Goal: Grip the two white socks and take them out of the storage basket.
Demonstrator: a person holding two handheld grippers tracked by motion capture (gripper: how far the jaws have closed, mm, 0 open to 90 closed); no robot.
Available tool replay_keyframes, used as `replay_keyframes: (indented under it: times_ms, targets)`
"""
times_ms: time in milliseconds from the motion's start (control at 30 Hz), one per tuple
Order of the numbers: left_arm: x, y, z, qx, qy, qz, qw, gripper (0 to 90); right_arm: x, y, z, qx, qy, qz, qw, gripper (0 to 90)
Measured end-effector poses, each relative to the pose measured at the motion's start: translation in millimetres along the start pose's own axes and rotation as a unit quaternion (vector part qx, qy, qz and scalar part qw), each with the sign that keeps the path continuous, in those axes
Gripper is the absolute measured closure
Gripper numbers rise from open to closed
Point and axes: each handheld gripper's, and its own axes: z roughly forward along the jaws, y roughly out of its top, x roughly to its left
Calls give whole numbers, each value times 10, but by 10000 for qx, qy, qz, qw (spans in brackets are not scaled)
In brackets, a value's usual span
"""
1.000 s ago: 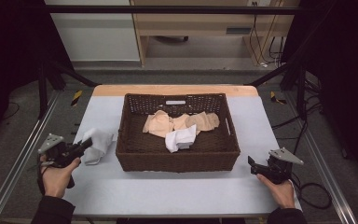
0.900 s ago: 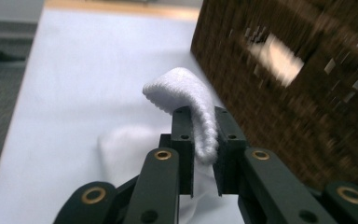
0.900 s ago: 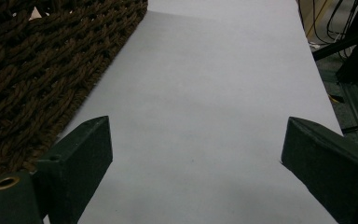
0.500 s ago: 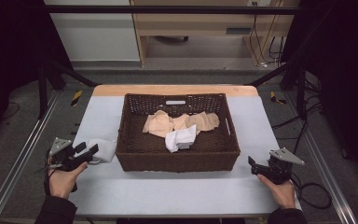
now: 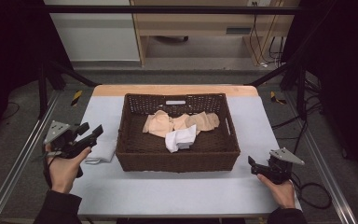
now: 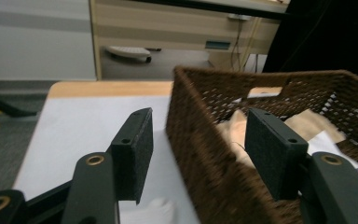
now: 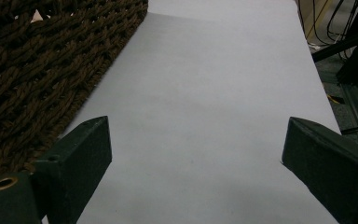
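With jaws spread and nothing between the pads, left gripper point(image 5: 89, 134) held above the table point(image 5: 177, 196), just off the left wall of the wicker basket point(image 5: 135, 158). Jaws just opened. White cloth point(image 5: 101, 150) dropped flat on the table, touching or nearly touching the basket's left wall, right below the left gripper. In the left gripper view, basket's near corner sits between the two pads point(image 6: 133, 151), blurred white patch of cloth at bottom edge.

Inside basket: two or three beige cloths point(image 5: 161, 123) toward the back, one crumpled white cloth point(image 5: 181, 139) in front of them, about centre. White label point(image 5: 175, 102) on the basket's back wall.

Right gripper point(image 5: 254, 164) low at the basket's front right corner, just clear of it, jaws wide apart, nothing gripped. In the right gripper view: bare table between the pads, basket's woven wall at left.

Beyond the basket: wooden cabinet point(image 5: 205, 23), cables point(image 5: 261, 42) on floor. Black frame struts either side of the table.
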Motion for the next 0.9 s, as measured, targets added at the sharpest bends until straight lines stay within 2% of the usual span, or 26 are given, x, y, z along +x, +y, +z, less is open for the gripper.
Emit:
replay_keyframes:
  times_ms: [267, 533, 667, 900]
  targets:
    - [-578, 329, 284, -151, -333, 394, 9986, 417, 0, 1, -4, -2, -5, 22, 10000, 84]
    - [-1113, 484, 600, -197, -671, 558, 9960, 420, -1, 2, 9, 0, -14, 11, 10000, 84]
    - [-1306, 510, 729, -183, -759, 651, 9948, 420, -4, 4, 8, -6, -13, 17, 10000, 84]
    - [-1576, 516, 965, -156, -884, 675, 9937, 415, -6, 4, 13, -4, -24, 3, 10000, 84]
